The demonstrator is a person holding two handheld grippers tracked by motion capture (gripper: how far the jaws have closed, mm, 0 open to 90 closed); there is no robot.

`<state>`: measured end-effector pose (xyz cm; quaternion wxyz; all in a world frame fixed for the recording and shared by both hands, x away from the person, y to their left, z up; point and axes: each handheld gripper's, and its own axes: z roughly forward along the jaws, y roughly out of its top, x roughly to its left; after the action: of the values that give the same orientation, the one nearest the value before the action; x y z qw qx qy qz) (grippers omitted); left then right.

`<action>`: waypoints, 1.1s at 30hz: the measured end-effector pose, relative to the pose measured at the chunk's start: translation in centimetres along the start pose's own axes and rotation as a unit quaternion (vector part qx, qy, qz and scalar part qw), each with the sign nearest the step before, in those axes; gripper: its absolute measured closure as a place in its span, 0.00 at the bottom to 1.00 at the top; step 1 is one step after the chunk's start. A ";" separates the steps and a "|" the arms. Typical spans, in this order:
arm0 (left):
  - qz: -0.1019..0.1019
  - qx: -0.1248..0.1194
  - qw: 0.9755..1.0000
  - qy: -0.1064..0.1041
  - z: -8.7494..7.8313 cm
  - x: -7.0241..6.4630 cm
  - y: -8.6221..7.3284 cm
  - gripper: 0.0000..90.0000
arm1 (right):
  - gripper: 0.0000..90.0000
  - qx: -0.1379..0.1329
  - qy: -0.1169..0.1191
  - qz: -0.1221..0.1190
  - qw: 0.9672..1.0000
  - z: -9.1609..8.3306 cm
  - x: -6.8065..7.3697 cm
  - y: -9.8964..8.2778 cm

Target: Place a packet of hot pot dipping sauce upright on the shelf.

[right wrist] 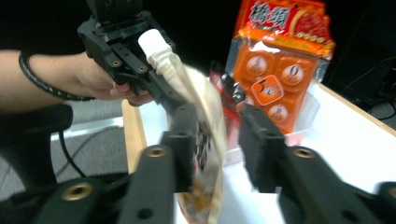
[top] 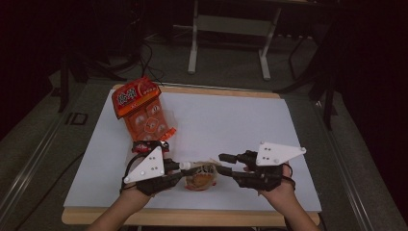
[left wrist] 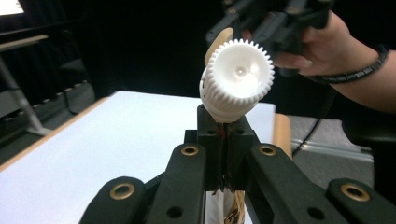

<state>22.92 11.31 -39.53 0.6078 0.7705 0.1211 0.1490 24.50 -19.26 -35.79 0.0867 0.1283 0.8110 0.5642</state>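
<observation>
We are clamping the left gripper (top: 179, 169) on a soft pouch's (top: 201, 179) ribbed white cap (left wrist: 239, 77), right gripper (top: 225, 163) gaping open, near the table's near edge (top: 192, 217).

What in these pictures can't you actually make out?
- Print on the spouted drink pouch with white ribbed cap: blurred in the right gripper view, too small in the high view.
- Pouch body: hidden behind the left hand-held gripper in its own view.
- Orange snack bag: contents unreadable; top cut off in the right gripper view.

Orange snack bag (top: 142, 109) on white table (top: 231, 125)
</observation>
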 end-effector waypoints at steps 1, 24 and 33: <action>0.004 -0.002 1.000 0.009 -0.3 0.2 0.1 0.98 | 0.62 -0.002 -0.007 0.003 1.000 -0.2 -0.3 -0.1; 0.018 0.017 0.996 0.081 -4.8 5.1 -2.2 0.98 | 0.16 -0.011 -0.045 0.032 0.998 -1.6 -2.3 -3.1; -0.004 0.029 0.996 0.090 -5.6 6.6 -4.5 0.98 | 0.17 -0.005 -0.042 0.042 0.998 -1.4 -2.6 -3.7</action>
<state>26.85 19.85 -42.13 0.5723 0.7710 0.1828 0.2113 26.16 -22.48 -38.79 0.0976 0.1855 0.7978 0.5653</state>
